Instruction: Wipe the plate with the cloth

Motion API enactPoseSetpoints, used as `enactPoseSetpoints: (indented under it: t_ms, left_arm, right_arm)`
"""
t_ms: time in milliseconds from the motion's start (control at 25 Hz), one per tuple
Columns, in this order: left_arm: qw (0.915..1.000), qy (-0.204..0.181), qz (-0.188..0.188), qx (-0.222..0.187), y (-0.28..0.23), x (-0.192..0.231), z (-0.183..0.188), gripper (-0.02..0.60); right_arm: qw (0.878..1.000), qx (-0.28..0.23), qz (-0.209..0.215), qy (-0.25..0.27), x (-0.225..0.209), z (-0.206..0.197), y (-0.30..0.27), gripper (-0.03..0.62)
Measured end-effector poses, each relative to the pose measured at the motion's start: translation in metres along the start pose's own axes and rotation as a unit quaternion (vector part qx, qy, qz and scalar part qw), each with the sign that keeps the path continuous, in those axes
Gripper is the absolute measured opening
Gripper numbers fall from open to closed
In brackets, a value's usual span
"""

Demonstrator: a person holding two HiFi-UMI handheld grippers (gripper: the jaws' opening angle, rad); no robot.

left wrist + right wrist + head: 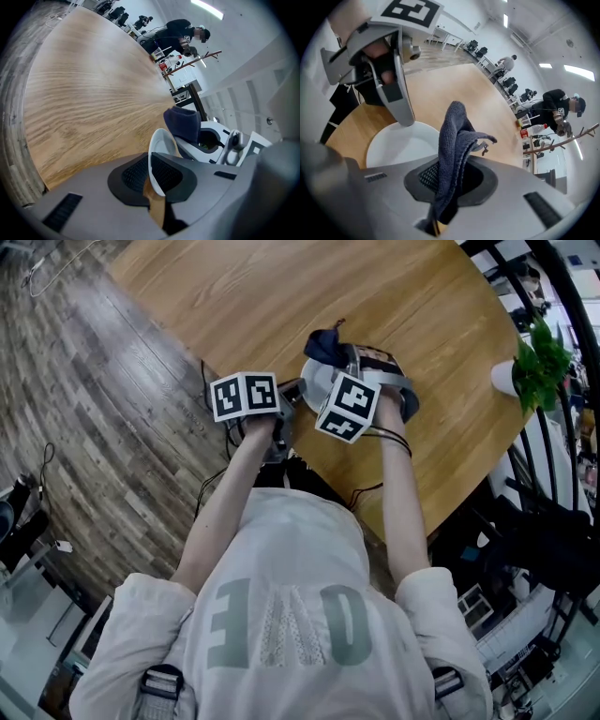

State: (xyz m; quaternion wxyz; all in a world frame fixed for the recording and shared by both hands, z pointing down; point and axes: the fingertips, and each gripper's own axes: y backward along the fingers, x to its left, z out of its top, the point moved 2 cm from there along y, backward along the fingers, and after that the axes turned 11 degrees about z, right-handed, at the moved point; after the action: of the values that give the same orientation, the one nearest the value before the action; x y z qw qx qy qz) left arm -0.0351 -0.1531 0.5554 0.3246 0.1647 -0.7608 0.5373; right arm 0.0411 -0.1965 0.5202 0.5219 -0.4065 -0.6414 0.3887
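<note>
My left gripper (152,177) is shut on the near rim of a white plate (161,154), which I see almost edge-on over the wooden table. In the head view the plate (319,381) shows between the two marker cubes, with the left gripper (292,395) at its left edge. The right gripper (446,187) is shut on a dark blue cloth (457,140), which stands up out of its jaws. In the right gripper view the cloth hangs just above the plate (398,145). Seen from the head, the cloth (323,345) bunches at the plate's far side, by the right gripper (361,367).
The round wooden table (281,296) stretches away beyond the plate; its near edge runs just under my forearms. A green plant in a white pot (527,371) stands at the table's right edge. A person in black (183,35) works at benches far behind.
</note>
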Motion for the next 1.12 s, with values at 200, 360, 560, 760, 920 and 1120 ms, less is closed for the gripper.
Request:
enactPoseSetpoints:
  t_ms: [200,360,560,760,920,1120]
  left_arm:
    - [1.0000,0.002,-0.002,0.000,-0.001,-0.001,0.000,0.028]
    - [1.0000,0.002,-0.001,-0.002,0.000,0.001,0.001,0.028]
    - [1.0000,0.001,-0.001,-0.004,0.000,0.000,0.001,0.028]
    - [1.0000,-0.001,0.001,-0.006,0.001,0.000,0.000,0.028]
    - [1.0000,-0.001,0.002,-0.009,0.000,0.000,0.001,0.028]
    - [0.9999,-0.010,0.006,-0.012,-0.001,0.000,0.000,0.028]
  right_arm:
    - [1.000,0.015,0.003,0.020,0.012,-0.002,-0.019,0.055]
    - [0.999,0.014,0.021,0.035,0.037,0.003,-0.016,0.055]
    - [0.998,0.012,0.042,0.048,0.066,0.004,-0.007,0.055]
    - [0.994,0.000,0.095,0.054,0.099,0.008,0.008,0.057]
    - [0.992,-0.003,0.110,0.066,0.114,0.007,0.017,0.055]
    - [0.989,-0.001,0.122,0.088,0.124,0.007,0.022,0.055]
